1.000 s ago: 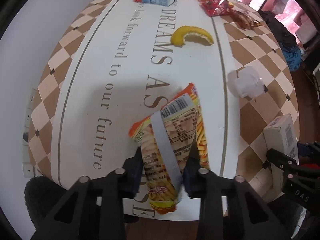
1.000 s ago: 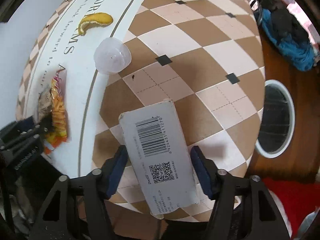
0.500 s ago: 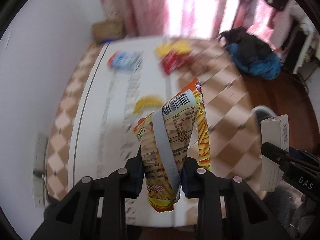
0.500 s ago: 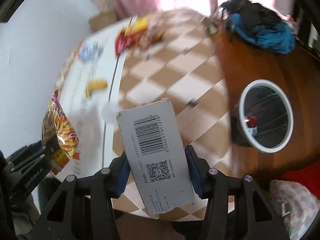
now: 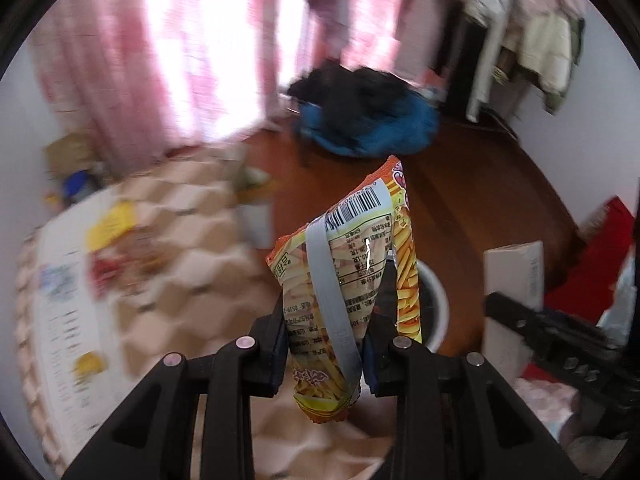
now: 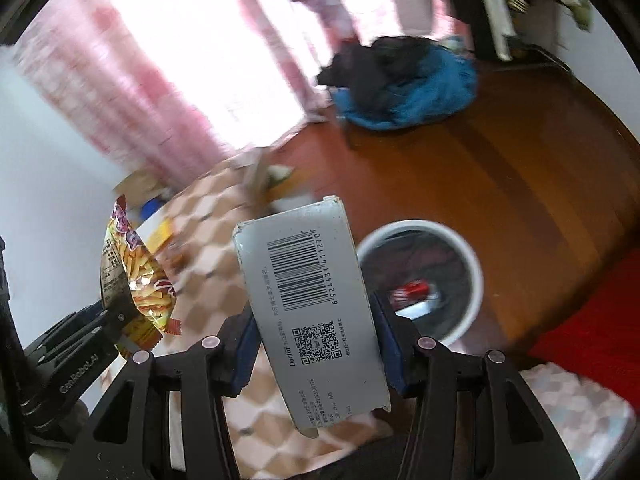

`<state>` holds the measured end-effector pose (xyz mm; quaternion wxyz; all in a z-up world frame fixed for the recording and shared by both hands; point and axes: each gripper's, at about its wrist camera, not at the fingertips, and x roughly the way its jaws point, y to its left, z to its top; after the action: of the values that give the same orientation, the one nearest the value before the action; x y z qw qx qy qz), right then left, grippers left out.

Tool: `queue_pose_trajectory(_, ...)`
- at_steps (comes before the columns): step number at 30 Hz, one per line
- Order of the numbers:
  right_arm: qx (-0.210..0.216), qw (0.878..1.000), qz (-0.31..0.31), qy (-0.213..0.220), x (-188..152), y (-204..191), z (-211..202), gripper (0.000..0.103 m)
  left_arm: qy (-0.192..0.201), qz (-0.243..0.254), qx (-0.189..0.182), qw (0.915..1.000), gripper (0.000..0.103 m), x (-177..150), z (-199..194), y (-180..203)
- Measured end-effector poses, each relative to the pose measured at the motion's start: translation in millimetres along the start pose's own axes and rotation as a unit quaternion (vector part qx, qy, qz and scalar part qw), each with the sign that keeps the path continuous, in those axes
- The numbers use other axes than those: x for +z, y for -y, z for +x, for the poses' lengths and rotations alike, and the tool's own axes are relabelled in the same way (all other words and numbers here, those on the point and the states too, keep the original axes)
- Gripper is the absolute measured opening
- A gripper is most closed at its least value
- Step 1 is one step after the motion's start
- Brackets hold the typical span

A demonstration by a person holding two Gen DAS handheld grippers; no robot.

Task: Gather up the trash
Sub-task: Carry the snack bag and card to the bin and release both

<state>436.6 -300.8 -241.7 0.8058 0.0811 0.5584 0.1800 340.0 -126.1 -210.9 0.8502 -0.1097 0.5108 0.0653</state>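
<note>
The bench [image 5: 172, 280] at the left is all blurry, so the trash on it is hard to tell. The left gripper [image 5: 326, 344] pinches a chip bag [image 5: 352, 280]. The right gripper [image 6: 316, 340] pinches a gray box [image 6: 308, 292]. The white bin [image 6: 468, 256] sits on the floor at right, partly hidden.

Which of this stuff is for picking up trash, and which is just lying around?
For the job:
- snack bag, gripped by the left gripper
- grey box, gripped by the right gripper
- white bin
- wrappers left on the table

Just lying about:
- blue and black clothes pile
- pink curtains
</note>
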Motion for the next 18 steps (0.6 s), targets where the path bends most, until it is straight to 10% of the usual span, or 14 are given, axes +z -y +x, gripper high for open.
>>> queue_pose_trajectory(12,-0.033,0.99,0.085,-0.103,29.0,134.3,118.5,0.054,-0.136,0.016,-0.051,0.9892,0.035,43.6,142.1,62.7)
queue_pose_trajectory(16,-0.043,0.987,0.093,-0.121,33.6,149.9,148.5,0.07,-0.144,-0.002,-0.031,0.9891,0.094,44.9,159.2,56.9)
queue_pose_trajectory(18,-0.043,0.987,0.098,-0.124,31.1,156.0,156.7,0.092,-0.142,-0.001,0.009,0.9899,0.099,39.5,162.2,51.8)
